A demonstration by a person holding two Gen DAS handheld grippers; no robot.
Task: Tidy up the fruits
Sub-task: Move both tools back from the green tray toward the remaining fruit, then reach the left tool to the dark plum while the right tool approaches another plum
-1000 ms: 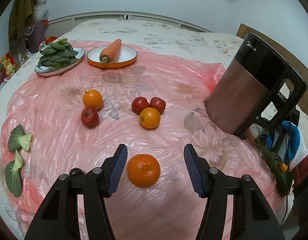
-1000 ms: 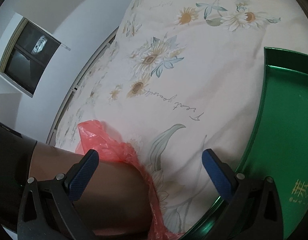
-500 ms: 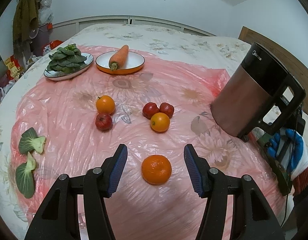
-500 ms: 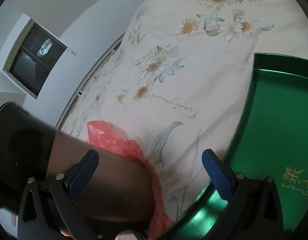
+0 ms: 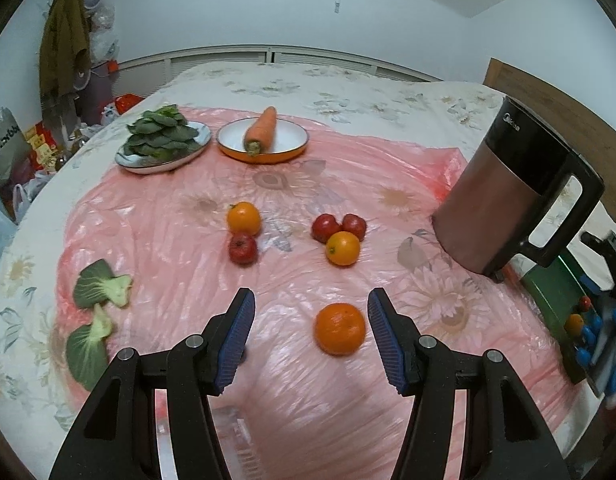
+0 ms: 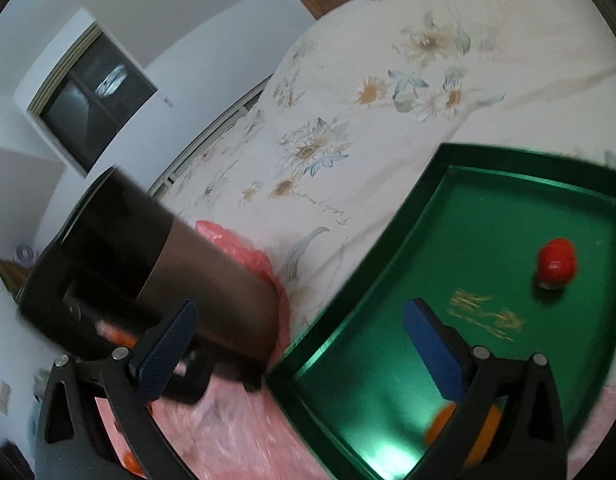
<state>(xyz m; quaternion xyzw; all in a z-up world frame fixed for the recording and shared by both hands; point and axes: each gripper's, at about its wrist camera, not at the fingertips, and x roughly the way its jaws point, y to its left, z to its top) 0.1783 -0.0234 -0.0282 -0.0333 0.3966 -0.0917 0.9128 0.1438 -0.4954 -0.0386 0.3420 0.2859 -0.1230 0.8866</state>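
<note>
Left wrist view: left tool [image 5: 310,318] spread wide, hovering above pink sheet [image 5: 155,216] on bed [image 5: 348,84], near orange [image 5: 340,328] between its pads but untouched. Farther out, five loose fruits: orange [image 5: 243,218] touching red fruit [image 5: 242,248] at left; two red fruits [image 5: 338,226] and another orange [image 5: 342,248] clustered at right. Carrot [image 5: 261,130] on its plate and greens [image 5: 159,136] far off; bok choy [image 5: 103,284] near left; kettle [image 5: 504,196] right. Right wrist view: right tool [image 6: 299,324] spread, holding nothing, over green tray [image 6: 388,264]; inside tray, one red fruit [image 6: 556,263] and one orange [image 6: 440,426] partly hidden. Roughly two sorted, six left, seemingly.
</note>
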